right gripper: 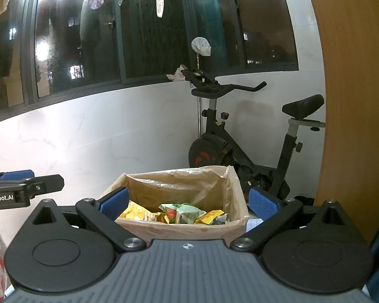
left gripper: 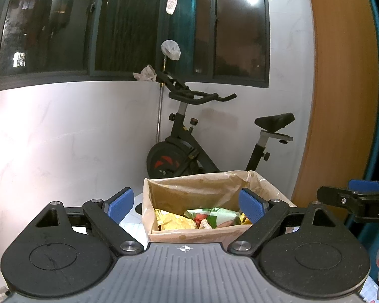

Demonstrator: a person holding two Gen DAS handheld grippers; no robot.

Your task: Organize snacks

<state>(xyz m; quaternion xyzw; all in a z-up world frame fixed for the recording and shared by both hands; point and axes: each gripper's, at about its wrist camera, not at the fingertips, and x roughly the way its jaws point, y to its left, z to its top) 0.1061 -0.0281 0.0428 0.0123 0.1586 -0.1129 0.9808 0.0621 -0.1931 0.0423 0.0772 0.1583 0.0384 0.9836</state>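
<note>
Jaws of both grippers released before cardboard box holding snack packets.

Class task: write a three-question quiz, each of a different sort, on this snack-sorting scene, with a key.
1. True or false: the left tool is holding a snack packet.
2. Where do the snack packets lie: A) inside the cardboard box, B) on the exercise bike, C) on the windowsill?
3. Fill in: the box is lined with a ___ bag.

Key: 1 false, both tools stand open and empty; 2 A; 3 plastic.
</note>
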